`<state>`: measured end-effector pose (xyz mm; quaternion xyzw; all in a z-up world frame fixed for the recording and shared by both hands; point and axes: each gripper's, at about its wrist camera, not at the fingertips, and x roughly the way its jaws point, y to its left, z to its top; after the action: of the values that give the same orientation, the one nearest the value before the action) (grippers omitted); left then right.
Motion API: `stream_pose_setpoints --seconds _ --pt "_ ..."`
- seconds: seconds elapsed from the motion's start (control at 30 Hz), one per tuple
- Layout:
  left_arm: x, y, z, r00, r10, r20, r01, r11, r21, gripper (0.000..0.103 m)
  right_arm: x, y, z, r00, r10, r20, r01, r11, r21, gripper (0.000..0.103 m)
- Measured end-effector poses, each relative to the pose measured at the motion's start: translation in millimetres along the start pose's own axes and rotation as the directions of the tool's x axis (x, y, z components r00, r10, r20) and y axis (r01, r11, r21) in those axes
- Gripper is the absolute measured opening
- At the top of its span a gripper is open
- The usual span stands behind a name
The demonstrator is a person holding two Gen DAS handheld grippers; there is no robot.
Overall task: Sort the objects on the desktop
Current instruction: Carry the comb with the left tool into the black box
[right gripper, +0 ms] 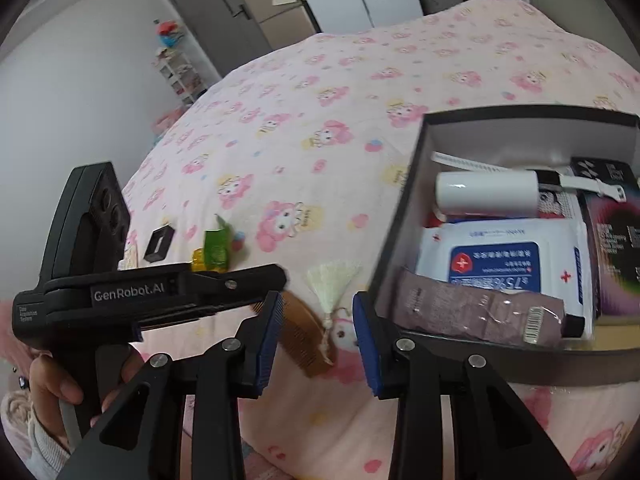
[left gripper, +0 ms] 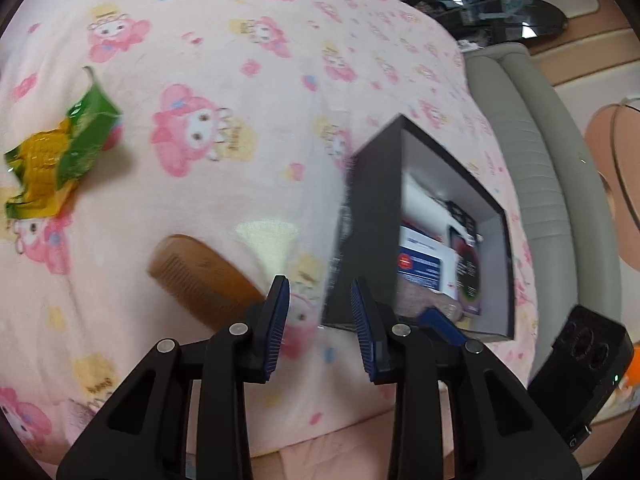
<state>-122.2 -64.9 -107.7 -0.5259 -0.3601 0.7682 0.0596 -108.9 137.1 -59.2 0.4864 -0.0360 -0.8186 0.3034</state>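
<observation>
A wooden comb (left gripper: 200, 276) with a cream tassel (left gripper: 268, 240) lies on the pink cartoon-print cloth (left gripper: 224, 60), just ahead and left of my open, empty left gripper (left gripper: 320, 304). A green and yellow snack packet (left gripper: 64, 148) lies further left. A black box (left gripper: 372, 216) to the right holds a wet-wipe pack (right gripper: 500, 256), a white bottle (right gripper: 486, 194), a brown sachet (right gripper: 472, 312) and other items. My right gripper (right gripper: 316, 320) is open and empty, above the comb (right gripper: 304, 336) and tassel (right gripper: 332, 280), beside the box's left wall (right gripper: 396, 232).
A small black square item (right gripper: 159, 245) lies on the cloth beyond the snack packet (right gripper: 214, 250). The left gripper's body (right gripper: 120, 296) crosses the right wrist view's left side. A grey sofa edge (left gripper: 532, 160) runs right of the table.
</observation>
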Motion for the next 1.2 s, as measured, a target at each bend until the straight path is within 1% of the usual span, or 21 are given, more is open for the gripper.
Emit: stream_pose_setpoints --seconds 0.03,0.07,0.1,0.13,0.23,0.27,0.33,0.4,0.47,0.53,0.6,0.63,0.7,0.8,0.87,1.0,1.1,1.2 --pt "-1 7 2 0.999 0.03 0.01 -0.03 0.999 -0.015 0.031 5 -1 -3 1.0 0.001 -0.013 -0.001 1.0 0.001 0.033" --pt "-1 14 4 0.997 0.076 0.026 -0.075 0.997 -0.027 0.031 9 -1 -6 1.0 0.002 -0.027 -0.002 1.0 0.002 0.033" --pt "0 21 6 0.991 0.126 0.043 -0.124 0.992 -0.038 0.031 14 -2 -9 0.999 0.003 -0.04 -0.003 1.0 0.003 0.033" --pt "1 26 6 0.987 0.152 0.05 -0.15 0.987 -0.053 0.032 19 -3 -12 0.999 0.005 -0.053 -0.004 1.0 0.004 0.033" --pt "11 42 7 0.987 0.16 0.025 -0.157 0.982 -0.102 0.038 32 -5 -20 0.996 0.008 -0.093 -0.008 1.0 0.006 0.033" --pt "15 45 7 0.985 0.174 0.02 -0.171 0.98 -0.106 0.04 37 -6 -23 0.994 0.01 -0.106 -0.009 1.0 0.007 0.033" --pt "23 49 8 0.978 0.208 0.016 -0.205 0.973 -0.106 0.041 46 -7 -29 0.991 0.012 -0.133 -0.011 1.0 0.009 0.033" --pt "30 51 10 0.973 0.229 0.026 -0.225 0.968 -0.107 0.04 66 -15 -36 0.986 0.007 -0.169 -0.001 0.999 0.032 0.033" --pt "36 53 13 0.971 0.235 0.043 -0.229 0.967 -0.113 0.04 79 -24 -40 0.983 0.002 -0.185 0.008 0.998 0.055 0.033" --pt "40 55 14 0.976 0.217 0.037 -0.211 0.97 -0.117 0.039 87 -33 -42 0.985 0.008 -0.172 0.004 0.997 0.071 0.033" --pt "39 51 9 0.978 0.207 0.022 -0.204 0.973 -0.105 0.037 87 -33 -41 0.986 0.031 -0.166 -0.018 0.996 0.083 0.033" --pt "39 49 7 0.979 0.203 0.014 -0.201 0.975 -0.099 0.033 87 -33 -41 0.986 0.046 -0.161 -0.032 0.996 0.087 0.033" --pt "38 44 2 0.981 0.195 -0.002 -0.195 0.977 -0.086 0.032 85 -33 -42 0.986 0.077 -0.151 -0.063 0.994 0.093 0.033" --pt "38 40 -14 0.977 0.208 -0.043 -0.211 0.973 -0.088 0.032 76 -37 -43 0.989 0.053 -0.135 -0.04 0.995 0.093 0.031" --pt "38 39 -23 0.982 0.169 -0.082 -0.177 0.979 -0.1 0.032 70 -40 -43 0.992 0.031 -0.125 -0.02 0.995 0.093 0.031" --pt "39 38 -25 0.981 0.168 -0.092 -0.177 0.98 -0.092 0.032 58 -45 -44 0.995 -0.012 -0.104 0.021 0.995 0.093 0.031" --pt "40 36 -25 0.98 0.172 -0.096 -0.18 0.98 -0.085 0.034 67 -50 -47 0.991 -0.02 -0.135 0.035 0.994 0.108 0.031" --pt "41 35 -26 0.979 0.175 -0.101 -0.183 0.98 -0.077 0.034 73 -48 -50 0.988 -0.031 -0.152 0.044 0.995 0.087 0.031"
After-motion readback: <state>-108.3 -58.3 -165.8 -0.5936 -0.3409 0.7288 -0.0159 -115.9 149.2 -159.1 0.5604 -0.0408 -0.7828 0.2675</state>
